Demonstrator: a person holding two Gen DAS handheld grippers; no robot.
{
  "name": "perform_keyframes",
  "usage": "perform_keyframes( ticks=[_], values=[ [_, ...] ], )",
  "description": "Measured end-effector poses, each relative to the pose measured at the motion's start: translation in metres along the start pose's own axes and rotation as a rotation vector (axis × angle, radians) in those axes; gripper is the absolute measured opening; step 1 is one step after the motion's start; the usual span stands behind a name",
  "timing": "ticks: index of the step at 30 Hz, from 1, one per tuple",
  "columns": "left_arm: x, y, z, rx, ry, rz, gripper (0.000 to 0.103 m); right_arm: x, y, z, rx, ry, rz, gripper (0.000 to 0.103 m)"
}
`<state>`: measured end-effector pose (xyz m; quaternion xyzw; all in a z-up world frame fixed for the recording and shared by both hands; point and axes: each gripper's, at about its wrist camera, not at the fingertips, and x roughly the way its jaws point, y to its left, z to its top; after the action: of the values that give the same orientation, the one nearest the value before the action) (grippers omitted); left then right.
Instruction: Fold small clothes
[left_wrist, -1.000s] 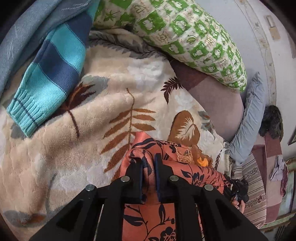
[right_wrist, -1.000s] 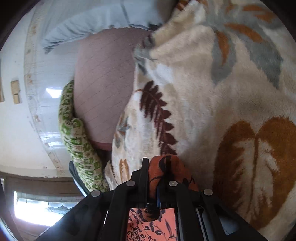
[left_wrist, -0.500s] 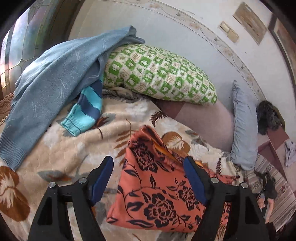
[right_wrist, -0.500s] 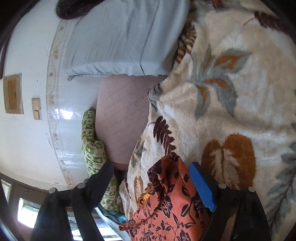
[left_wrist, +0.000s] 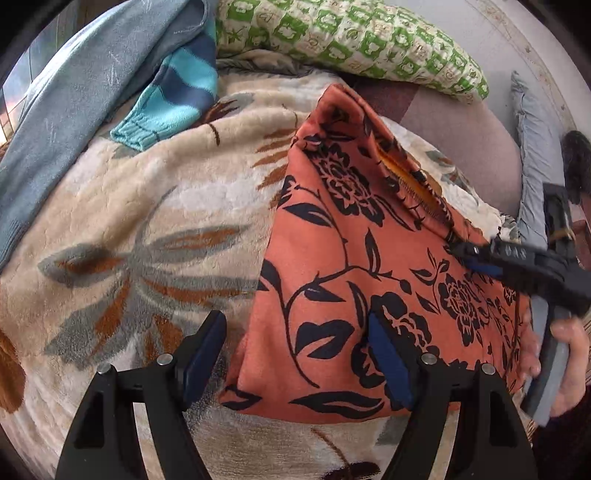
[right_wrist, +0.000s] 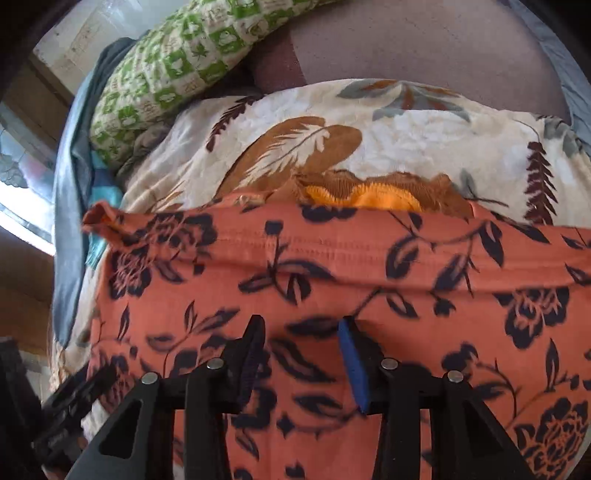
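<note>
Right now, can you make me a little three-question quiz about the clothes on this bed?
1. True or false: the orange flowered garment lies on the leaf-patterned blanket.
2. What lies nearest the striped teal sleeve? A) the grey-blue sweater B) a red shoe C) a book
3. Fill in: the pillow at the head of the bed has a ____ and cream pattern.

Key
1. True. The left gripper is open, one finger over the garment's edge and the other over the blanket. The right gripper hovers over the cloth, jaws closing, not yet pinching it.
2. A
3. green
</note>
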<state>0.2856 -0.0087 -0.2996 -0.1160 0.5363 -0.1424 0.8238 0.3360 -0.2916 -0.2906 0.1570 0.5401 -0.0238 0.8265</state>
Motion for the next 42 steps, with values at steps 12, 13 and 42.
perform_keyframes(
  ticks=[12, 13, 42],
  values=[
    [-0.029, 0.015, 0.014, 0.023, -0.094, 0.030, 0.079, -0.067, -0.060, 0.046, 0.187, -0.235, -0.011, 0.045],
    [-0.030, 0.015, 0.012, 0.025, -0.093, 0.038, 0.079, -0.074, -0.065, 0.040, 0.172, -0.230, -0.038, 0.045],
    [-0.027, 0.049, 0.020, 0.017, -0.047, 0.159, 0.083, 0.044, 0.183, 0.016, -0.211, -0.017, 0.052, 0.043]
  ],
)
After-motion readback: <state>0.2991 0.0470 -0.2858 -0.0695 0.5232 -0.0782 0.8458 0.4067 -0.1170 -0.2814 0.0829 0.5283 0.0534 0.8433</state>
